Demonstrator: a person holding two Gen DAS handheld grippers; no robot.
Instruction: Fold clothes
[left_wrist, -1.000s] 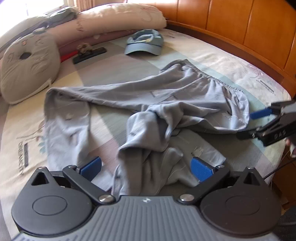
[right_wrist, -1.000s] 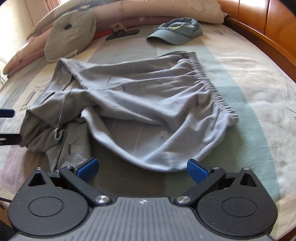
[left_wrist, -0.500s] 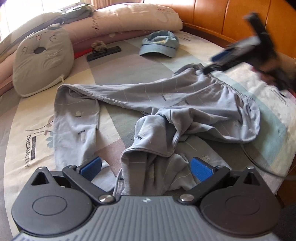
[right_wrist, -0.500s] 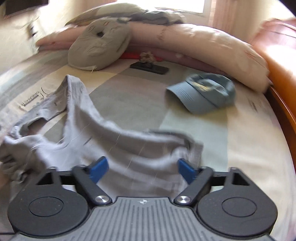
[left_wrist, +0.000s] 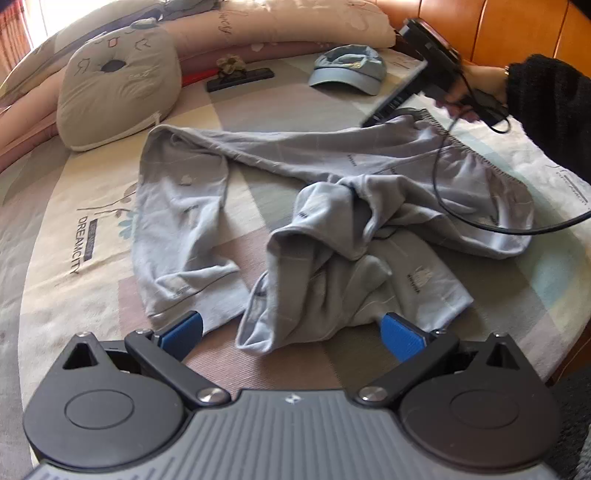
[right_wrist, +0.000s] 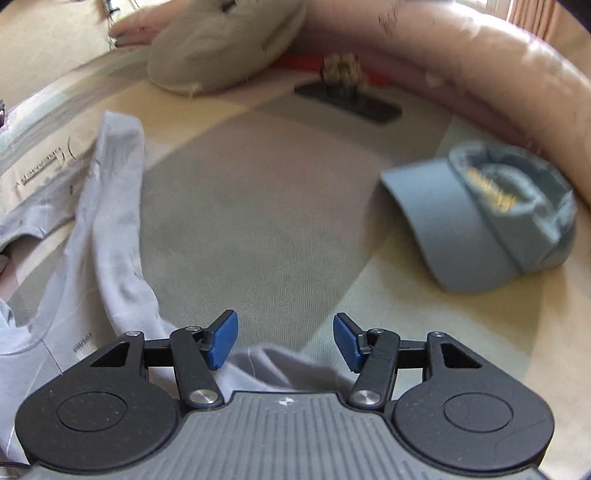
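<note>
The left gripper (left_wrist: 291, 332) hovers released over the crumpled grey trousers (left_wrist: 332, 206). The right gripper (right_wrist: 284, 339), jaws just narrowing, grips nothing above the waistband's far corner, left of the blue cap (right_wrist: 491, 214).

So on the bed (left_wrist: 74, 236) we've got a blue-grey cap (left_wrist: 349, 72) sitting near the far edge, close to the wooden headboard (left_wrist: 517, 33). A grey cushion with a cat face (left_wrist: 118, 88) leans at the far left corner against the long pink pillows (left_wrist: 295, 22). Between cushion and cap we can see a flat black thing (left_wrist: 240, 79) with a small brownish lump (left_wrist: 231, 64) on it; can't tell what it is.
</note>
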